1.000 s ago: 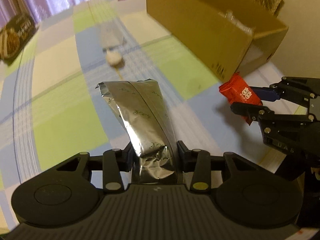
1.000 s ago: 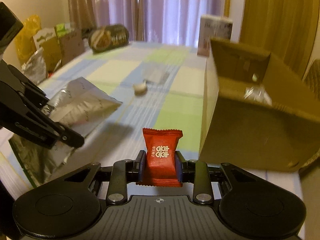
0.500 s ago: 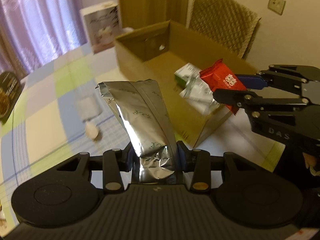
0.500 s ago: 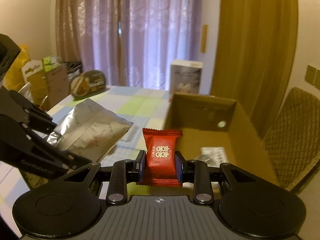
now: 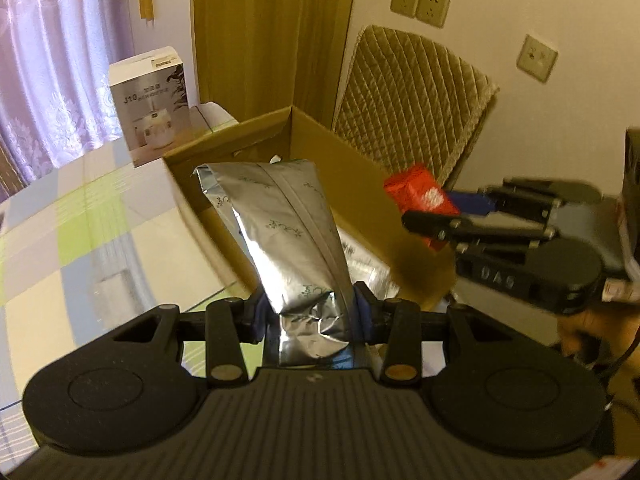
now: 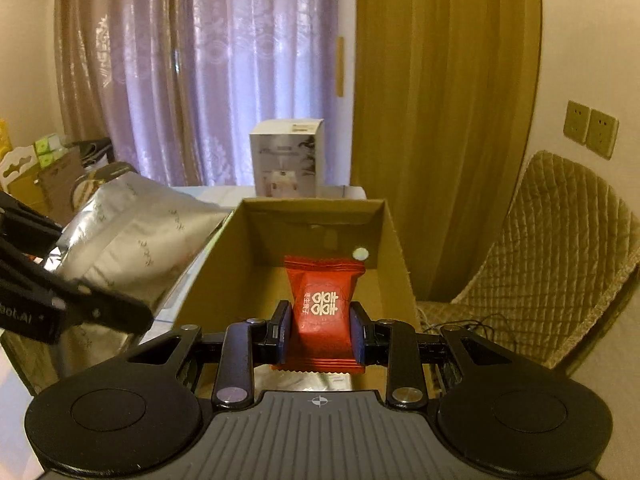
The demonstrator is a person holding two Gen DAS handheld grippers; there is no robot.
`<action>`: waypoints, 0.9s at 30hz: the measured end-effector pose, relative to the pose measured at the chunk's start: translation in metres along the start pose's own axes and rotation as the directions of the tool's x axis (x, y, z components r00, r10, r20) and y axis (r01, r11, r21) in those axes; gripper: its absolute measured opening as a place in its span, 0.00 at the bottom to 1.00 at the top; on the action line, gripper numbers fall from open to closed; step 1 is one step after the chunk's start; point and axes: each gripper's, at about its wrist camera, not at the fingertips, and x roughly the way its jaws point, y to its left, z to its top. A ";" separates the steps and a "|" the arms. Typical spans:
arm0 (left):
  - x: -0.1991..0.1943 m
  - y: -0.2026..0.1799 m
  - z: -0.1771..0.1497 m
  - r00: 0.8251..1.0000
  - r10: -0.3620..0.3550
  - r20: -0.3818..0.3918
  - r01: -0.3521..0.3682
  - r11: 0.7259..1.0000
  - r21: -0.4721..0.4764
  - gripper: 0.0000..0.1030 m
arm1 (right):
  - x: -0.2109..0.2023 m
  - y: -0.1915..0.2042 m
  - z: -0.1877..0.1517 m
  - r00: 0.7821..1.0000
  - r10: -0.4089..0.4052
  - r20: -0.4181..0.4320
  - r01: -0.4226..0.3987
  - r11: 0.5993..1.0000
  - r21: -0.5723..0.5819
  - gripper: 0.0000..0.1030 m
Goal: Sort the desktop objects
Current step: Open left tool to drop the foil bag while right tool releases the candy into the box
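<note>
Left wrist view: left gripper (image 5: 310, 312) has its jaws clamped on the crumpled bottom end of a silver foil pouch (image 5: 280, 232), which stands up and leans out over the near wall of the cardboard box (image 5: 352, 168). Right gripper (image 5: 436, 216) comes in from the right, jaws closed on a red candy packet (image 5: 420, 196), held above the box's open top. Inside the box, some foil or clear wrappers (image 5: 368, 268) already lie on the floor, so part of the sorting looks done. The visible bit of checked tabletop (image 5: 100, 240) looks bare apart from a blurred pale patch I can't identify. A white product box (image 5: 150, 104) stands at the far end, apart from the cardboard box

Right wrist view: right gripper (image 6: 320, 332) jaws pinch the red candy packet (image 6: 322, 304) at mid-height, packet upright, aimed straight down the length of the cardboard box (image 6: 394, 240). Left gripper (image 6: 132, 316) with the silver foil pouch (image 6: 136, 240) sits at the left, over the box's left wall

Progress, my read: both items are carried and over the box, neither released yet. Left to do: open both jaws, then check the tabletop for leftovers

View differences: left view shows the box contents and tabletop; right view hides most of the box floor behind the packet but shows clutter by the curtain, far left (image 6: 44, 168)
</note>
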 end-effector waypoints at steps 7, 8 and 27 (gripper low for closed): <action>0.031 0.006 0.024 1.000 -0.029 -0.011 0.027 0.995 -0.099 0.36 | 0.024 -0.024 0.009 0.999 0.012 -0.031 -0.011 0.999 0.042 0.26; 0.035 0.007 0.026 1.000 -0.025 -0.010 0.024 0.994 -0.108 0.36 | 0.027 -0.026 0.010 0.999 0.013 -0.033 -0.011 0.999 0.044 0.26; 0.086 0.019 0.034 0.999 0.027 -0.039 -0.033 0.986 -0.164 0.36 | 0.075 -0.044 0.013 0.998 0.010 -0.066 -0.006 0.997 0.071 0.26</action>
